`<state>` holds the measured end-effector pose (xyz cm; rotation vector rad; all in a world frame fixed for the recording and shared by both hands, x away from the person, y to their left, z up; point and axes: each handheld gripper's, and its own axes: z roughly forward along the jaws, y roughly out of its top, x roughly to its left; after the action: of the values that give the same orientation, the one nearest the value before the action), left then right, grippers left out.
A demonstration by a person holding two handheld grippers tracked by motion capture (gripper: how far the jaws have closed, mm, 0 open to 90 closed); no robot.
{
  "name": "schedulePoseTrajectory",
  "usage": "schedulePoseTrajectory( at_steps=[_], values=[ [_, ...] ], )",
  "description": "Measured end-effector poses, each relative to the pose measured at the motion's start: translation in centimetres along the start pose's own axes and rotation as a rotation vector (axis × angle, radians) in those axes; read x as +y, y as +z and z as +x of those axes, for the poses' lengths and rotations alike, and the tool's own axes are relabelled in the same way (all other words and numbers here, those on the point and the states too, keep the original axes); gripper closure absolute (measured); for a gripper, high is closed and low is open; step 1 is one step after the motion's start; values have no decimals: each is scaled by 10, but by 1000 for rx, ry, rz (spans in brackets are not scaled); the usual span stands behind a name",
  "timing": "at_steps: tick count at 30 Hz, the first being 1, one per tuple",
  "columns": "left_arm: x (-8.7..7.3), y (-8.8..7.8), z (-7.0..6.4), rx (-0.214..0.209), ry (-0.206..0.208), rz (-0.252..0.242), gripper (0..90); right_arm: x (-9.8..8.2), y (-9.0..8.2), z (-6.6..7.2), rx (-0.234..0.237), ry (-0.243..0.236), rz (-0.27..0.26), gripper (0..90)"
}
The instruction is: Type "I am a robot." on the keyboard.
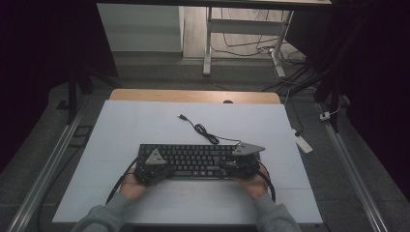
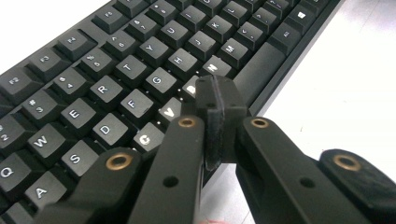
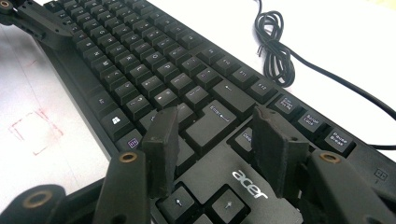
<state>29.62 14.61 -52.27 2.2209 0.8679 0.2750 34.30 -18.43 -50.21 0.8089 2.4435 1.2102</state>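
A black Acer keyboard point(image 1: 198, 160) lies across the near middle of the white table top. Its black cable point(image 1: 208, 133) runs back in a coiled bundle to a loose USB plug point(image 1: 181, 116). My left gripper point(image 1: 164, 170) is over the keyboard's left end. In the left gripper view its jaws point(image 2: 217, 100) are shut with nothing between them, tips just above the B and N keys point(image 2: 201, 77) by the space bar. My right gripper point(image 1: 232, 165) is over the right end. It point(image 3: 217, 135) stands open above the Enter key point(image 3: 217, 119), near the arrow keys point(image 3: 203, 203).
The white sheet point(image 1: 145, 125) covers a wooden desk whose back edge point(image 1: 193, 95) shows. Faint red pen marks point(image 3: 35, 130) are on the sheet in front of the keyboard. Floor rails point(image 1: 53, 159), a desk frame point(image 1: 208, 43) and loose wires lie beyond the table.
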Motion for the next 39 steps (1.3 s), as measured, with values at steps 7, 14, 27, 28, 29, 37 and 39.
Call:
schedulePoseTrajectory(
  at_steps=[7, 14, 27, 28, 29, 37, 39],
  values=[
    [-1, 4, -2, 8, 0, 12, 891, 0, 0, -1, -2, 5, -1, 514],
    [0, -1, -4, 5, -11, -41, 889, 0, -1, -1, -6, 4, -1, 513],
    [-3, -25, 10, 31, -109, -129, 375, 1, -4, 0, -5, 4, -18, 510],
    [-3, -27, 13, 38, -122, -131, 356, 1, -5, 0, -1, 3, -21, 510],
    [-5, -29, 15, 42, -137, -132, 339, 1, -5, 0, -1, 1, -21, 509],
    [-10, -41, 34, 98, -193, -128, 315, 1, -6, 0, -4, 0, -27, 509],
    [-11, -42, 35, 110, -194, -129, 322, 1, -6, -1, -2, -1, -26, 509]
  ],
)
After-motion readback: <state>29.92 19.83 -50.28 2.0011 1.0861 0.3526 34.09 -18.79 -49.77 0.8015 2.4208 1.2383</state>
